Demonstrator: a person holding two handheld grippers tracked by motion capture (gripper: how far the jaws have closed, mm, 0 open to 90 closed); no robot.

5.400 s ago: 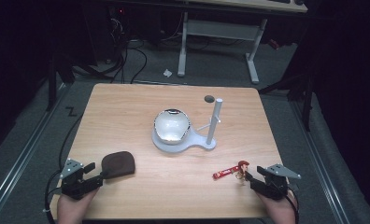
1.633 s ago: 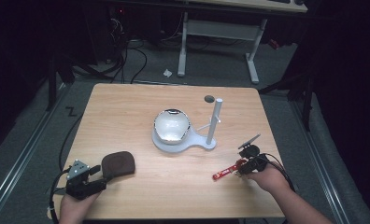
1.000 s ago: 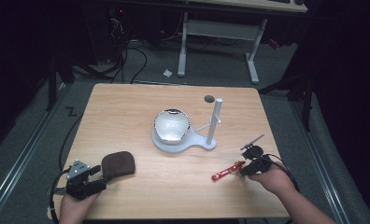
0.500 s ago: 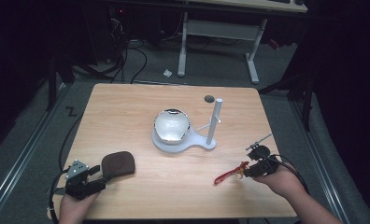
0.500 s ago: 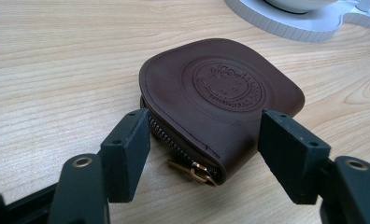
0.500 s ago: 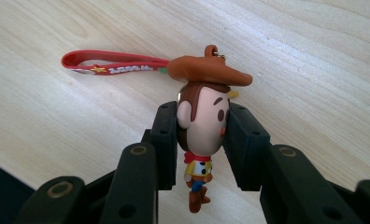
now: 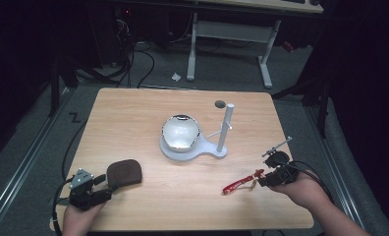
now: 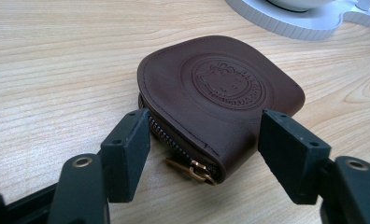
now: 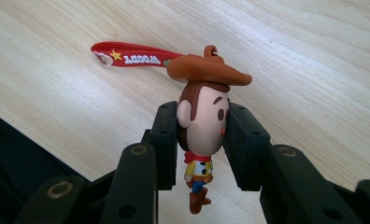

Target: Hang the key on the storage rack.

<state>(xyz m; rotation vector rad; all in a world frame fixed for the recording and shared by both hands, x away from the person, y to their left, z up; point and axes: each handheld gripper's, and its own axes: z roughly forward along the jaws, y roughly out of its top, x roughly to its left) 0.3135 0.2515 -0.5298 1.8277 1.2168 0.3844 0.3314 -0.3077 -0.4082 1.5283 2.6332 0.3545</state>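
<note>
A small cowboy figure keychain (image 9: 202, 122) with a brown hat and a red strap (image 7: 236, 185) is held by its head between the jaws of my right gripper (image 9: 202, 140), just above the table near the front right. My right gripper (image 7: 268, 180) is shut on it, and the strap trails to the left. A brown leather zip pouch (image 8: 220, 93) lies flat at the front left of the table (image 7: 133, 118). My left gripper (image 8: 204, 142) stands open around the pouch's near edge, jaws apart on either side, close to the brass zip pull (image 8: 197, 169). In the high view the left gripper (image 7: 101, 189) sits beside the pouch (image 7: 125, 172).
A white stand (image 7: 195, 147) in the table's middle carries a shiny round bowl-like piece (image 7: 180, 131) and an upright white post (image 7: 225, 125). A small dark disc (image 7: 220, 103) lies behind it. Table edges are close to both hands; cables and desk legs lie on the floor beyond.
My right gripper reached in to the keychain, closed on the figure's head and drew back toward the right front, lifting the figure. The left gripper has stayed by the pouch.
</note>
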